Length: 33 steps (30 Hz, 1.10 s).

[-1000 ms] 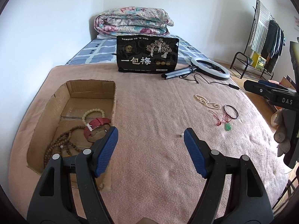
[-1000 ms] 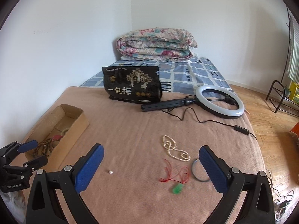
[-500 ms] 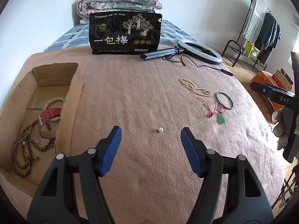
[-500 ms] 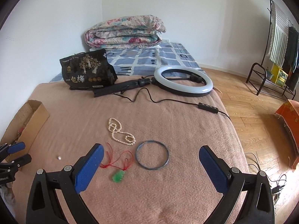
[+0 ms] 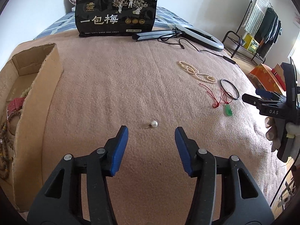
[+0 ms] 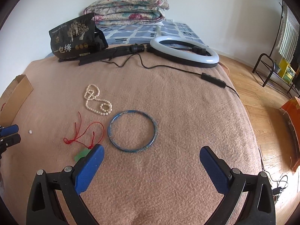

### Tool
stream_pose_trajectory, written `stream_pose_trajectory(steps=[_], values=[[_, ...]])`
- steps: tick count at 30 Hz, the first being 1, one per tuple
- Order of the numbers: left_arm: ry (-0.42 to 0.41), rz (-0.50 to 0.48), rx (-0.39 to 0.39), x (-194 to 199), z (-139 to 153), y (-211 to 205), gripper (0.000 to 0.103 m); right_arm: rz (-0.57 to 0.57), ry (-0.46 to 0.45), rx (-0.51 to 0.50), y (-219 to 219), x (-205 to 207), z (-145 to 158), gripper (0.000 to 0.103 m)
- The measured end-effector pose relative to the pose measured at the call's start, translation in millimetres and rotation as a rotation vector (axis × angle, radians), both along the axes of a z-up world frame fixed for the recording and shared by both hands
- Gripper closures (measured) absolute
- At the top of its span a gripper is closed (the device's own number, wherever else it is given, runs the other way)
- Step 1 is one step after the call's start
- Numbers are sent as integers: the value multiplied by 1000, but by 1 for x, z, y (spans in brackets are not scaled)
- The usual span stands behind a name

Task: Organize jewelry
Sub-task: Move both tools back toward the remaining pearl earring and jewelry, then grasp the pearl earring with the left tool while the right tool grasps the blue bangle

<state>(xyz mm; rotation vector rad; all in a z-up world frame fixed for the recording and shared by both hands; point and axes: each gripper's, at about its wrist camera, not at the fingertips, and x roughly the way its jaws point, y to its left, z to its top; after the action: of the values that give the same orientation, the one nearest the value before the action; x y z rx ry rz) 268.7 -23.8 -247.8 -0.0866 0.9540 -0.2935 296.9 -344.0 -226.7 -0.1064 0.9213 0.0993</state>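
Pink blanket (image 5: 131, 86) covers the bed; both grippers hover with jaws apart, the left gripper (image 5: 151, 146) just short of the pearl earring (image 5: 154, 124), the right gripper (image 6: 151, 156) before the blue bangle (image 6: 131, 130), pearl necklace (image 6: 95, 103) beyond, cardboard box (image 5: 46, 78) at left.

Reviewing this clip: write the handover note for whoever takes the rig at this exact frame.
Left gripper: open, empty, lined up just short of the pearl earring on the blanket.
Right gripper: open, empty, just short of the blue bangle.
Already in the cardboard box: a red watch strap, a pale bead bracelet and brown prayer beads.
Still loose on the brown blanket: the earring, the bangle, the pearl necklace and the green pendant on a red cord.
Left to do: move those four into the box, probably the earring and the bangle first.
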Motion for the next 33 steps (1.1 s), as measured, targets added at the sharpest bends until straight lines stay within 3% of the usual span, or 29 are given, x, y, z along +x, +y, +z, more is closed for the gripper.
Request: stream_pose_trajectory(steps=[16, 18, 30, 33], values=[[8, -31, 30, 21, -16, -10, 78, 46, 37, -62, 18, 24, -24, 0], [8, -36, 34, 22, -17, -11, 85, 48, 38, -69, 21, 27, -24, 0], [7, -37, 29, 24, -23, -11, 93, 52, 64, -51, 22, 47, -31, 2], [3, -38, 30, 24, -23, -12, 94, 55, 69, -18, 19, 47, -31, 8]])
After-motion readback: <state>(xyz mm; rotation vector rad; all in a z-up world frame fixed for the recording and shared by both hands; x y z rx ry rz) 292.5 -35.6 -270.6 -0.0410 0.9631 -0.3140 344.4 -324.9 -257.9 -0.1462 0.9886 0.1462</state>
